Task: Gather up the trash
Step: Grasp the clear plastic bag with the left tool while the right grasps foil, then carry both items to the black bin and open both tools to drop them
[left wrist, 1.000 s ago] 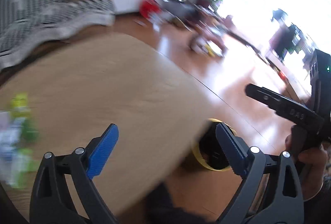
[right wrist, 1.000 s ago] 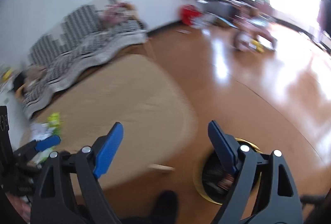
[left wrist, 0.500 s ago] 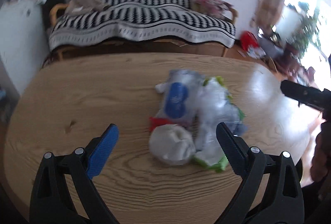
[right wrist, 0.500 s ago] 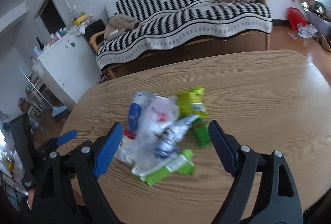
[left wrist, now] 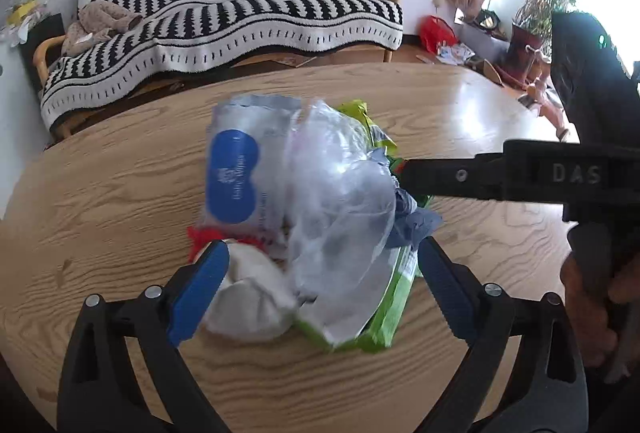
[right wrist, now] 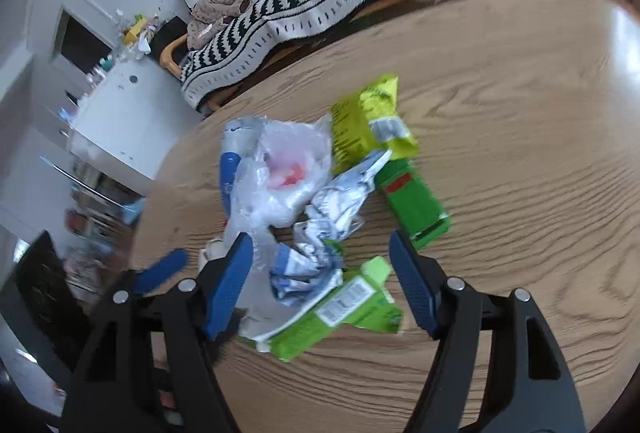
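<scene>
- The rounded, pale wood-grain counter [left wrist: 100, 217] is seen with bare surface to the left of the trash and along its near edge; its far edge curves in front of a sofa under a black-and-white striped blanket [left wrist: 224, 17].
- The trash lies heaped near the counter's middle: a silver pouch with a blue oval label [left wrist: 236, 177], a crumpled clear plastic bag [left wrist: 340, 217], a white crumpled paper wad [left wrist: 252, 301] and a bright green flat wrapper [left wrist: 384, 313].
- The left hand-held gripper [left wrist: 320, 289] is pointed steeply down at the heap, its blue pads spread wide either side of the wad and wrapper, pressing on neither.
- In the right wrist view, wide bare counter [right wrist: 540, 161] is seen to the right of the heap, up to the rounded far edge.
- The right hand-held gripper [right wrist: 320, 285] is angled down over a crumpled silver-blue foil [right wrist: 304, 265] and the green wrapper [right wrist: 340, 317]; its jaws are closing, with these pieces between them but not yet pinched.
- A second green packet [right wrist: 412, 201] lies just right of the heap.
</scene>
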Demonstrator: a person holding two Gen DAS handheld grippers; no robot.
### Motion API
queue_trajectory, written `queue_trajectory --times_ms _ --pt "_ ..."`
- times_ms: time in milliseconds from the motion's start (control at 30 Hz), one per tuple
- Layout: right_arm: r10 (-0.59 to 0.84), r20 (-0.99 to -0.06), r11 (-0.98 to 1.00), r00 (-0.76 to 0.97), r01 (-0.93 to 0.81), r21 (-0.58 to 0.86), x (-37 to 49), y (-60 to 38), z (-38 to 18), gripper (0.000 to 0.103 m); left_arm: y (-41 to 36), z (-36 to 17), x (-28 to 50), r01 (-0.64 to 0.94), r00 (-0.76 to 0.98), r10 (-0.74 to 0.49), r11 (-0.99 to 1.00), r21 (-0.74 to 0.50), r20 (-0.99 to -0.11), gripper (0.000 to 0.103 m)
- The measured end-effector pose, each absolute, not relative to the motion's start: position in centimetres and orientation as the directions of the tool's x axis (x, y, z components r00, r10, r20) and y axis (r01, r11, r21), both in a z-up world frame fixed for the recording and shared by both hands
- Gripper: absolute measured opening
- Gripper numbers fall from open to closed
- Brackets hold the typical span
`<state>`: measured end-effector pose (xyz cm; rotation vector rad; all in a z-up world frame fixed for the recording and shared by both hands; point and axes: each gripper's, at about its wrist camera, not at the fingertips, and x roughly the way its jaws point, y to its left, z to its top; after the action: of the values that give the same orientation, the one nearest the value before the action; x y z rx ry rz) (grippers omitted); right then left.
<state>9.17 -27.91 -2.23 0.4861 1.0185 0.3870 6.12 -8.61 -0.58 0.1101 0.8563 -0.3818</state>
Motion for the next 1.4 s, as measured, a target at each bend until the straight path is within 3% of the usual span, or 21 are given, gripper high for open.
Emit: queue_trajectory --times_ms 133,233,300,333,367,400,433,633,1067,1267,1400 --pt "0.567 -0.704 0.794 0.427 -0.057 0.605 10.1 -27.4 -3.5 0.059 -9.0 -1.5 7.1 0.358 0.583 -0.267 0.932 -0.053 -0.767 0.091" --pt "0.595 -0.695 0.77 0.403 -0.041 0.636 10.5 -27.3 -4.3 0.052 -8.6 -1.8 7.7 0.352 0.571 -0.291 0.931 -0.091 -0.768 0.075" --pt "0.605 -0.693 0.764 0.392 -0.042 0.644 10.6 -27.0 -4.5 0.047 -8.2 -1.9 7.9 0.355 0.555 -0.308 0.928 -0.115 -0.773 0.052" --pt "0.608 -0.692 0.762 0.39 -0.043 0.646 10.7 -26.9 -4.6 0.039 -8.1 -2.0 8.0 0.357 0.542 -0.312 0.926 -0.123 -0.78 0.043" --pt "0.607 -0.692 0.763 0.391 -0.045 0.645 10.6 -26.8 -4.6 0.032 -8.0 -2.2 7.9 0.35 0.539 -0.297 0.93 -0.111 -0.788 0.022" --pt "0.601 -0.694 0.768 0.397 -0.046 0.639 10.7 -26.7 -4.4 0.029 -7.9 -2.2 7.8 0.345 0.54 -0.29 0.933 -0.106 -0.79 0.011" --pt "0.585 -0.698 0.781 0.412 -0.053 0.623 10.4 -26.6 -3.9 0.028 -7.7 -2.0 7.8 0.338 0.544 -0.281 0.936 -0.101 -0.791 0.008" --pt "0.551 -0.691 0.815 0.468 -0.121 0.567 9.3 -25.8 -1.2 0.026 -6.2 0.5 6.4 0.332 0.602 -0.305 0.936 -0.116 -0.738 0.004" --pt "0.505 -0.684 0.847 0.526 -0.15 0.509 7.4 -26.4 1.0 0.026 -5.9 1.2 5.9 0.313 0.615 -0.293 0.943 -0.114 -0.732 0.003" --pt "0.441 -0.654 0.87 0.615 -0.116 0.479 3.7 -31.6 4.3 0.026 -8.6 3.0 4.1 0.367 0.617 -0.322 0.925 -0.099 -0.718 0.003" --pt "0.314 -0.655 0.912 0.687 -0.027 0.409 -1.3 -39.5 6.5 0.026 -13.4 4.6 2.4 0.439 0.587 -0.388 0.89 -0.124 -0.71 0.003"
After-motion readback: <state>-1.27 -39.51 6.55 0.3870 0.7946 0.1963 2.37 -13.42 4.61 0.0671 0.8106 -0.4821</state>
